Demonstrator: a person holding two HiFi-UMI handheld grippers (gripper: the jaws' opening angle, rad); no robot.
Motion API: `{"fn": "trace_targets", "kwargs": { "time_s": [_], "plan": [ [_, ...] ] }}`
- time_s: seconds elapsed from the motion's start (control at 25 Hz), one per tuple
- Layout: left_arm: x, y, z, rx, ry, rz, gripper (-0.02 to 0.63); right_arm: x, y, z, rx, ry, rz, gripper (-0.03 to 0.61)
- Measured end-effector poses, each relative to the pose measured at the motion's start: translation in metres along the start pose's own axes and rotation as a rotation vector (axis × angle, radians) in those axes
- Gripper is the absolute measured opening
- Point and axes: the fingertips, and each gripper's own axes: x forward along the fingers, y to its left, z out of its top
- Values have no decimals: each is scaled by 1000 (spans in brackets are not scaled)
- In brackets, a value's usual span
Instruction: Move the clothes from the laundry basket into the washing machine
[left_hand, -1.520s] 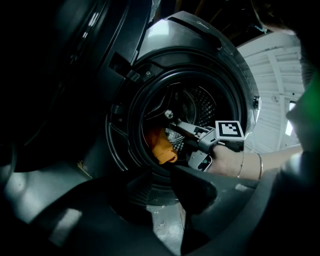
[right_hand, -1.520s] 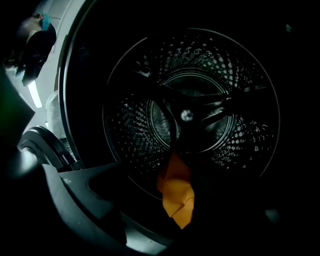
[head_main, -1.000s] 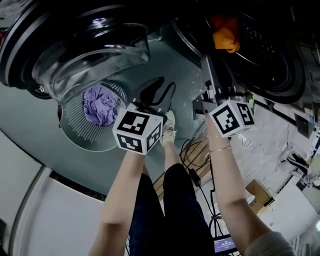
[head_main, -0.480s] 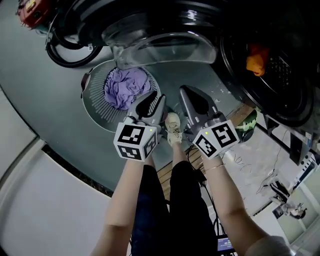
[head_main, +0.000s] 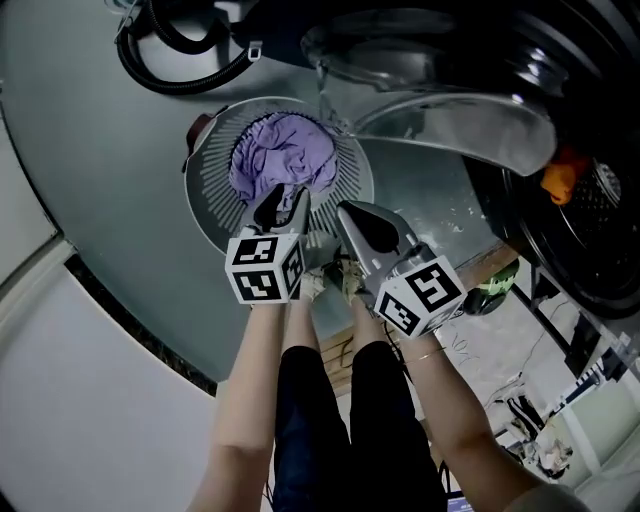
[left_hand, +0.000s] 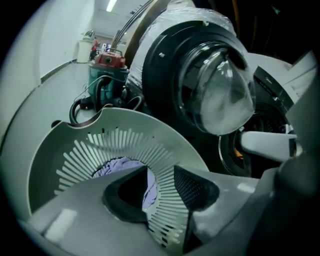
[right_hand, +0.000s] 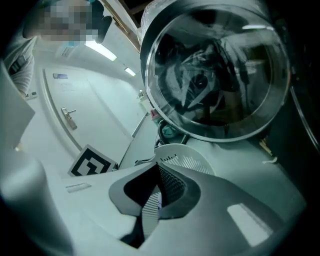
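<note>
Starting nearest you, your left tongs (head_main: 283, 200) hang over the near rim of the laundry basket (head_main: 208, 195). They are parted a moderate way with nothing between them, and only slats and cloth show through the gap. Your right tongs (head_main: 349, 211) sit just beside them, by the basket's near right rim, closed tight and empty.

Straight beyond the left tongs, ahead and below, the purple clothes (head_main: 285, 160) lie bunched in the middle of the basket. The heap is rounded with no clear long axis, so I judge any angle of approach will serve. Your left hand looks the nearer and the better lined up for the grab.

Farther off to the right, the washing machine's glass door (head_main: 450, 110) stands open above the basket's far rim. Past it, the drum (head_main: 600, 235) already holds an orange garment (head_main: 560, 176).
</note>
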Motion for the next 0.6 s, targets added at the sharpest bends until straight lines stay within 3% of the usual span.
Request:
{"fn": "trace_targets", "kwargs": {
  "time_s": [0.24, 0.6],
  "plan": [
    [42, 50, -17, -82, 57, 111, 222, 34, -8, -18, 40, 47, 8, 26],
    [106, 118, -58, -109, 137, 319, 295, 45, -5, -26, 51, 62, 77, 26]
  ]
}}
